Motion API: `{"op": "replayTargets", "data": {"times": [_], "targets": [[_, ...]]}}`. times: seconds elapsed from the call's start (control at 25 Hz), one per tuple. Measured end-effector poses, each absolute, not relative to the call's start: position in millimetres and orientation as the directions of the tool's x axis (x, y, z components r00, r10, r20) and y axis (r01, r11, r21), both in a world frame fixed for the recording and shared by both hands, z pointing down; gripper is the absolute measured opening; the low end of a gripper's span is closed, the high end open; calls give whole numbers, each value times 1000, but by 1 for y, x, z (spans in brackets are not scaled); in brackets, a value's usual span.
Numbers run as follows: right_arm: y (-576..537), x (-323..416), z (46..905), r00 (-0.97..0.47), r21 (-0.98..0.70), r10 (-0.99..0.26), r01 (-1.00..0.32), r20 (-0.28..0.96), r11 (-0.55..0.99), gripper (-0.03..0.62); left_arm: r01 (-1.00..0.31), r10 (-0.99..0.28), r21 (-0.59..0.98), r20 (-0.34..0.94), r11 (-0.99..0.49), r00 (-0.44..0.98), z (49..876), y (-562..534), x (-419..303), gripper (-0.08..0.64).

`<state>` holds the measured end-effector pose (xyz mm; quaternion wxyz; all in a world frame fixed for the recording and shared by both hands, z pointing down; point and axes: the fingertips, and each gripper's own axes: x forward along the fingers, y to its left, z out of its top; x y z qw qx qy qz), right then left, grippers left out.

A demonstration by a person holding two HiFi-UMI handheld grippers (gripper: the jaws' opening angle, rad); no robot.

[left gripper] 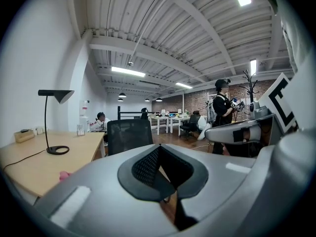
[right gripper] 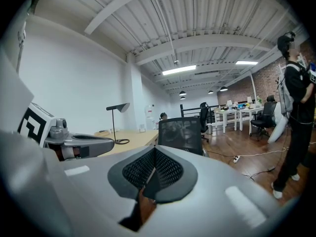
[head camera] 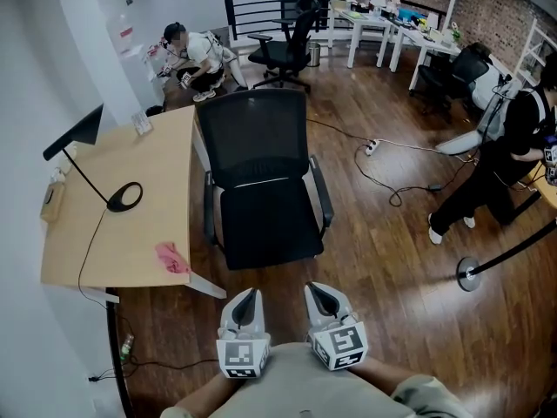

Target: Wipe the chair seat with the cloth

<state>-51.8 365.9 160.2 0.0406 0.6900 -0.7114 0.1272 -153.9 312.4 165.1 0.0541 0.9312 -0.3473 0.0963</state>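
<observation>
1. The left gripper (head camera: 249,296) is held low in front of the person. In the left gripper view its jaws are closed together (left gripper: 159,149) with nothing between them.
2. The right gripper (head camera: 318,291) is just beside the left one, on its right. Its jaws are also pressed together and empty (right gripper: 155,149).
3. The black office chair (head camera: 261,181) stands straight ahead of both grippers, apart from them. Its seat (head camera: 268,220) is the part nearest them, and the mesh backrest rises beyond it.
4. The pink cloth (head camera: 171,258) lies crumpled ahead and to the left of the left gripper, well apart from both. It is on the near corner of the wooden table (head camera: 130,172). In the left gripper view only a pink edge (left gripper: 64,174) shows, low to the left of the jaws.
5. The table sits left of the chair, and a black desk lamp (head camera: 74,133) stands on it, farther away than the cloth.
6. A person in dark clothes (head camera: 496,164) stands far off to the right of the right gripper, on the wooden floor (head camera: 392,251).
</observation>
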Motion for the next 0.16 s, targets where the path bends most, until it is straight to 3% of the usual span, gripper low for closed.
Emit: {"op": "replayTargets", "data": {"times": [0.16], "targets": [[369,-53,159,-53,-123,-973,-992,225,26,0,-657,-637,35,215,-753,741,165,316,-153,5]]}}
